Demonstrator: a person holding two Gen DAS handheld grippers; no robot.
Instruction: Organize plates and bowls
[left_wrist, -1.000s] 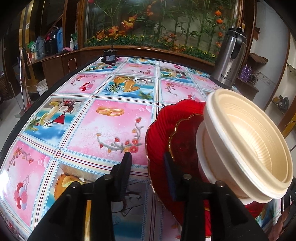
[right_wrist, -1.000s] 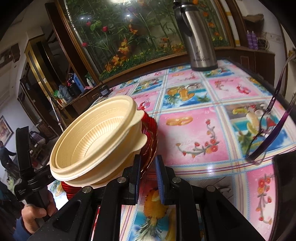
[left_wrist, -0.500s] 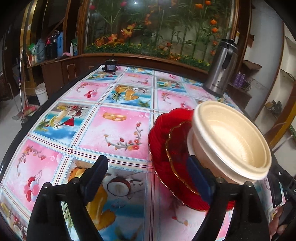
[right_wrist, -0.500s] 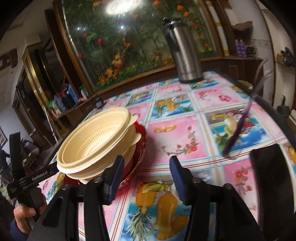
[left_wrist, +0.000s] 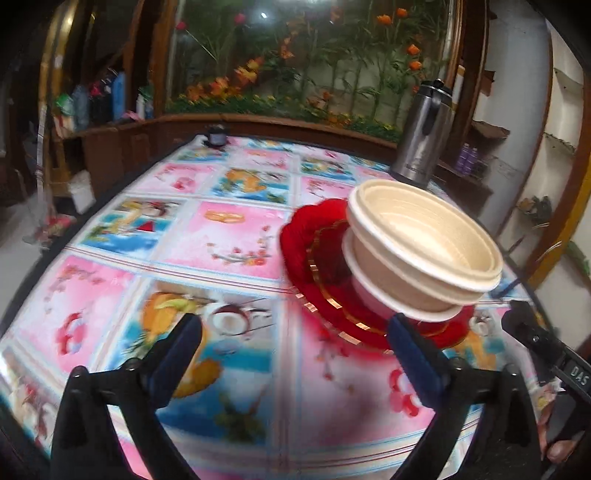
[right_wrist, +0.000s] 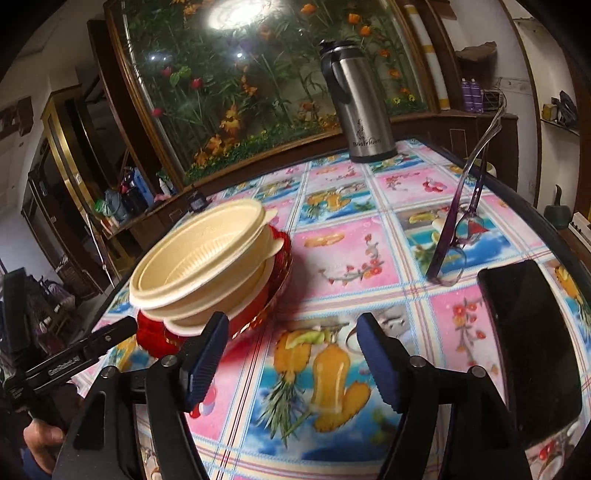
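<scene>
2 cream bowls (left_wrist: 424, 251) (right_wrist: 199, 266) sit nested one inside the other on a stack of red plates (left_wrist: 321, 258) (right_wrist: 273, 295) with gold rims, all resting on a table (left_wrist: 229, 236) (right_wrist: 343, 258) covered in a bright pink and blue patchwork-print cloth. The stack stands toward the near edge of the table, between the 2 grippers.

The left gripper (left_wrist: 291, 354) has its blue-padded jaws spread wide and grips nothing; its right finger (left_wrist: 413, 354) lies just in front of the lowest plate's rim, though contact cannot be told. The right gripper (right_wrist: 291, 354) is likewise spread wide and empty, with its left finger (right_wrist: 207, 350) just in front of the plates on their other side.

A tall steel thermos jug (left_wrist: 421, 133) (right_wrist: 354, 103) stands at the far edge of the table, well apart from the stack. A pair of purple-framed glasses (right_wrist: 458, 221) rests near the table's right edge, one arm pointing up. A flat black object (right_wrist: 532, 347) lies at the near right corner. A small dark item (left_wrist: 217, 134) (right_wrist: 197, 201) sits at the far left corner. Behind the table is a large glass panel filled with green stems and orange flowers (left_wrist: 295, 66) (right_wrist: 258, 74). The left view is slightly blurred.
</scene>
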